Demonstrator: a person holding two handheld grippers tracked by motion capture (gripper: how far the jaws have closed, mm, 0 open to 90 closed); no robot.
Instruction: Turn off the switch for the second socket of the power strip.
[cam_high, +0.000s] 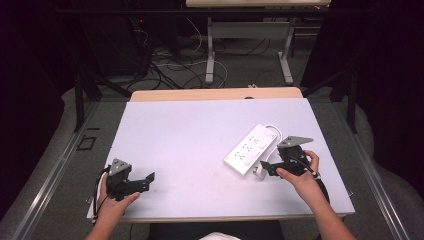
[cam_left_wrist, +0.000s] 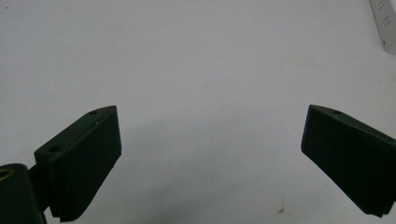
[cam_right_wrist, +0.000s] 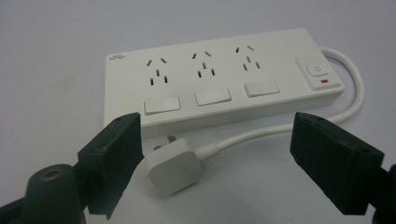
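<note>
White moulded plastic formed the power strip (cam_high: 250, 149), which lay flat and diagonal at centre right of the high view on the pale matte table (cam_high: 190, 135). It was a smooth rectangular block carrying 3 sockets, 3 blank rocker-like switches and 1 master switch with a red mark. Its round white cable (cam_right_wrist: 348, 81) looped from the right end of the right gripper view and ran back along the near side to the plug (cam_right_wrist: 173, 164), a rounded square body resting on the table just before the strip, prongs toward it.

Right gripper (cam_right_wrist: 215, 163) was at lower right of the high view, jaws spread wide with the plug lying between them near the left one; neither ribbed black pad was seen pressing it. That placement suggested a line-up for taking the plug. Left gripper (cam_left_wrist: 210, 163) sat at lower left of the high view, well apart from the strip, jaws wide and holding nothing, apparently parked in reserve.
</note>
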